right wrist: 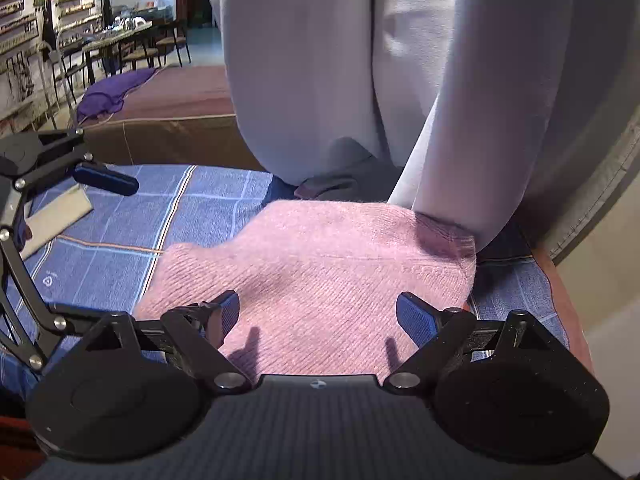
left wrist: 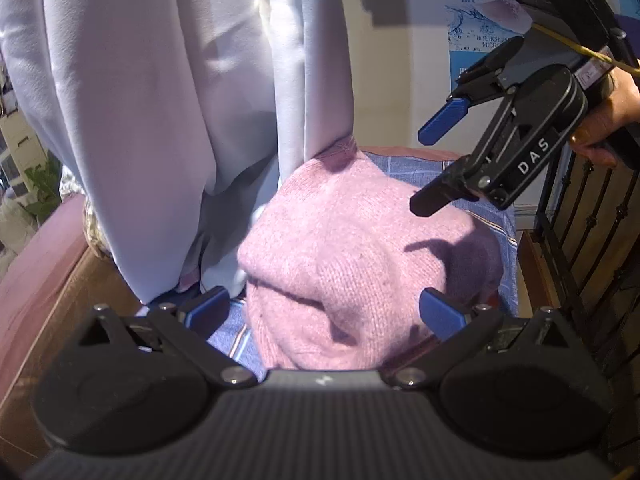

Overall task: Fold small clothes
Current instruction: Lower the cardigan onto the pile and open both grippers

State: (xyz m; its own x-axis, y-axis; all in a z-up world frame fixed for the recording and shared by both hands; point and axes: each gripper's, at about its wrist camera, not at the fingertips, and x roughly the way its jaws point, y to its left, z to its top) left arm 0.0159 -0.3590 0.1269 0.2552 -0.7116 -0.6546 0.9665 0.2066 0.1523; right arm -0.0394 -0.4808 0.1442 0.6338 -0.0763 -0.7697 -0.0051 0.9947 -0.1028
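Note:
A folded pink knitted garment (left wrist: pixel 360 256) lies on a blue checked cloth (left wrist: pixel 236 344). It also shows in the right wrist view (right wrist: pixel 328 276) on the same cloth (right wrist: pixel 120 248). My left gripper (left wrist: pixel 324 312) is open and empty, just above the garment's near edge. My right gripper (right wrist: pixel 318 314) is open and empty, hovering over the garment; in the left wrist view it (left wrist: pixel 424 168) hangs above the garment's far right side. The left gripper's fingers (right wrist: pixel 106 178) show at the left of the right wrist view.
The person's pale lavender trousers (left wrist: pixel 168 120) stand right behind the garment. A grey folded piece (right wrist: pixel 56 216) lies on the cloth at the left. A purple garment (right wrist: pixel 112 92) lies on the brown couch beyond. A black metal railing (left wrist: pixel 580 240) stands at the right.

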